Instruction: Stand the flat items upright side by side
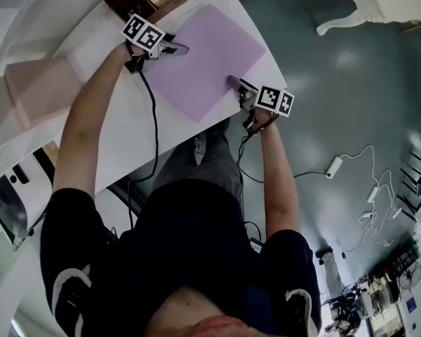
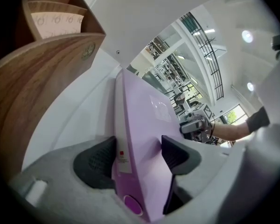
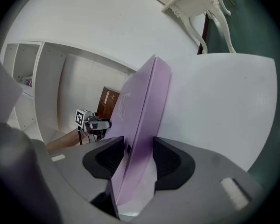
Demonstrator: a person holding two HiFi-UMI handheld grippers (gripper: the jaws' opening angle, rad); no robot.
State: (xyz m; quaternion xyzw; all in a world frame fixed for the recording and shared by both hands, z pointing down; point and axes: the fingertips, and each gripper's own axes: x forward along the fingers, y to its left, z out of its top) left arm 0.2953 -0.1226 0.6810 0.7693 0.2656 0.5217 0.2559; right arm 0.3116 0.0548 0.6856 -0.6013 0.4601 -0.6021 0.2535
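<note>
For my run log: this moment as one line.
left gripper: clamps purple folder | right gripper: clamps purple folder | wooden file rack: near left gripper

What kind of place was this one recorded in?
Probably a lab or workshop space: a white worktable, loose white cables with a white power strip on the grey-green floor, and cluttered equipment benches beyond.

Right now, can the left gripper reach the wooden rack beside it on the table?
Probably yes: the wooden rack stands close beside the left gripper with nothing seen between them. But its jaws are shut on the purple folder, which the right gripper also holds.
</note>
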